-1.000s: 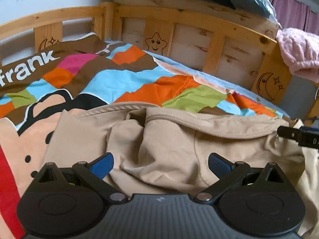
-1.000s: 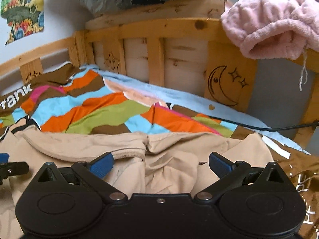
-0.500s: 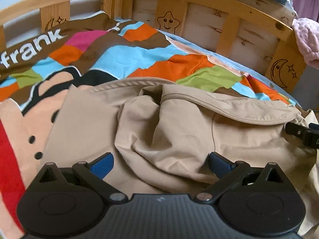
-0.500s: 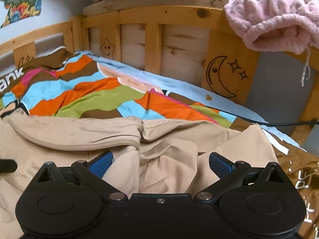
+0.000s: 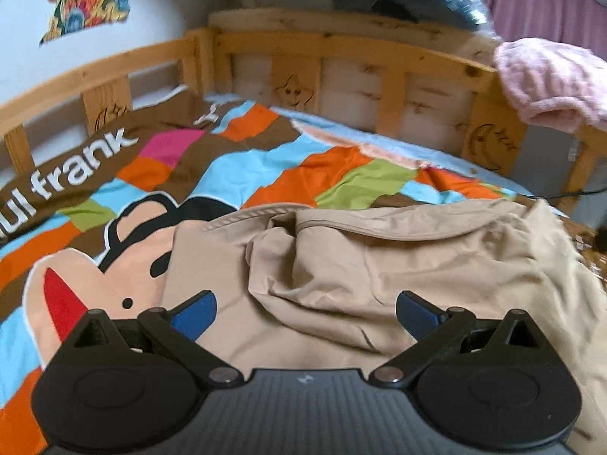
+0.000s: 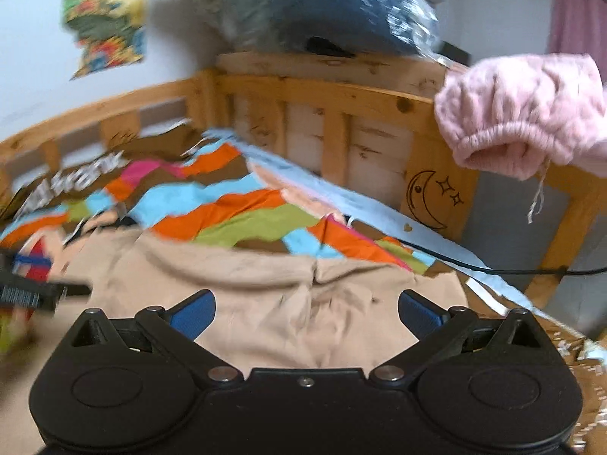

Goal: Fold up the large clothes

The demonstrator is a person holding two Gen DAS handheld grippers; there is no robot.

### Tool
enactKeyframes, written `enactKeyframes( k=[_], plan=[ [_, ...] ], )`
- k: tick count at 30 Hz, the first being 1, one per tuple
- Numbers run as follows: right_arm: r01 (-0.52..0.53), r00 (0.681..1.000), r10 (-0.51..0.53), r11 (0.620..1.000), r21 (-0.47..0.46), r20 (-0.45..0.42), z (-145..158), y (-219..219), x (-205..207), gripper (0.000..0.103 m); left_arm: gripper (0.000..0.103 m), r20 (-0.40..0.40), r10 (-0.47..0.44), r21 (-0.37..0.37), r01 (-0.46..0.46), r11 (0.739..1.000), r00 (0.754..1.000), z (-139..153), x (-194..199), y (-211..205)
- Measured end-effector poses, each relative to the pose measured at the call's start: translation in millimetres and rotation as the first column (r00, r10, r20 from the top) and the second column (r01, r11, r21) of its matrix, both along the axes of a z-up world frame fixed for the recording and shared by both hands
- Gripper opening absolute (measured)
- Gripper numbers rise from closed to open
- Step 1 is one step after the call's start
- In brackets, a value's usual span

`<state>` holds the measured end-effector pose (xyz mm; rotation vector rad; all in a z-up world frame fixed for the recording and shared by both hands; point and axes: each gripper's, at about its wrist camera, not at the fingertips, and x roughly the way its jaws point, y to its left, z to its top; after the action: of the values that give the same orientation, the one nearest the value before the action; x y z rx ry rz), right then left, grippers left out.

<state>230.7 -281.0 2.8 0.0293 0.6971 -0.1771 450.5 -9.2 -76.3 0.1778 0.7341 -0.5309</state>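
A large beige garment (image 5: 379, 265) lies rumpled on the bed's colourful cover, its hem band running across the far side. In the right wrist view the same beige garment (image 6: 265, 295) spreads under the fingers. My left gripper (image 5: 305, 313) hovers over its near part, open, with nothing between the blue pads. My right gripper (image 6: 305, 313) is open too, above the cloth's right half. The left gripper's finger (image 6: 34, 292) shows at the left edge of the right wrist view, blurred.
The colourful cover (image 5: 182, 174) fills the bed to the left and beyond the garment. A wooden headboard (image 5: 360, 72) bounds the far side, with a pink fluffy garment (image 6: 523, 113) hung over it. A black cable (image 6: 493, 269) runs along the right. Bagged bedding (image 6: 322, 11) sits on top.
Both cameras have pulled back and tilted up, showing more wall and headboard. The garment looks flatter and more spread out. Both grippers stay open.
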Motion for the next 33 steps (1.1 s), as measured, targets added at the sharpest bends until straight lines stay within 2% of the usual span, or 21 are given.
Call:
enactKeyframes(
  k=[5, 9, 13, 17, 19, 22, 26, 28, 30, 31, 33],
  plan=[
    [-0.196, 0.971, 0.184, 0.978, -0.072, -0.153, 10, 27, -68, 0.102, 0.103, 0.054, -0.032, -0.111, 0.038, 0.993, 0.998, 11, -48, 36],
    [-0.355, 0.919, 0.336, 0.932, -0.067, -0.206, -7, 55, -111, 0.102, 0.103, -0.017, -0.004, -0.166, 0.001, 0.986, 1.000, 4, -80, 59],
    [-0.537, 0.827, 0.498, 0.837, -0.103, -0.261, -41, 96, -150, 0.102, 0.103, -0.080, -0.002, -0.189, -0.014, 0.982, 0.997, -7, -118, 78],
    [-0.686, 0.696, 0.610, 0.721, -0.100, -0.379, -72, 127, -177, 0.102, 0.103, -0.086, -0.071, -0.133, 0.059, 0.989, 0.994, -17, -160, 91],
    [-0.716, 0.663, 0.618, 0.688, -0.118, -0.421, -84, 134, -185, 0.100, 0.103, -0.084, -0.113, -0.111, 0.104, 0.988, 0.990, -21, -175, 92],
    [-0.732, 0.642, 0.608, 0.668, -0.136, -0.466, -99, 143, -193, 0.097, 0.103, -0.088, -0.161, -0.090, 0.153, 0.984, 0.983, -25, -192, 92],
    [-0.717, 0.667, 0.565, 0.663, -0.215, -0.485, -113, 152, -200, 0.091, 0.103, -0.093, -0.244, -0.061, 0.239, 0.969, 0.965, -30, -211, 86],
    [-0.720, 0.675, 0.562, 0.641, -0.265, -0.478, -119, 154, -203, 0.090, 0.103, -0.094, -0.276, -0.059, 0.271, 0.961, 0.957, -33, -219, 82],
    [-0.736, 0.667, 0.578, 0.613, -0.289, -0.470, -123, 154, -207, 0.089, 0.103, -0.107, -0.315, -0.064, 0.309, 0.949, 0.943, -35, -227, 78],
    [-0.740, 0.664, 0.587, 0.606, -0.293, -0.463, -122, 152, -208, 0.086, 0.103, -0.112, -0.334, -0.061, 0.329, 0.943, 0.936, -37, -231, 76],
    [-0.741, 0.664, 0.592, 0.605, -0.292, -0.456, -121, 149, -208, 0.062, 0.103, -0.122, -0.367, -0.051, 0.363, 0.930, 0.922, -41, -239, 70]
  ],
)
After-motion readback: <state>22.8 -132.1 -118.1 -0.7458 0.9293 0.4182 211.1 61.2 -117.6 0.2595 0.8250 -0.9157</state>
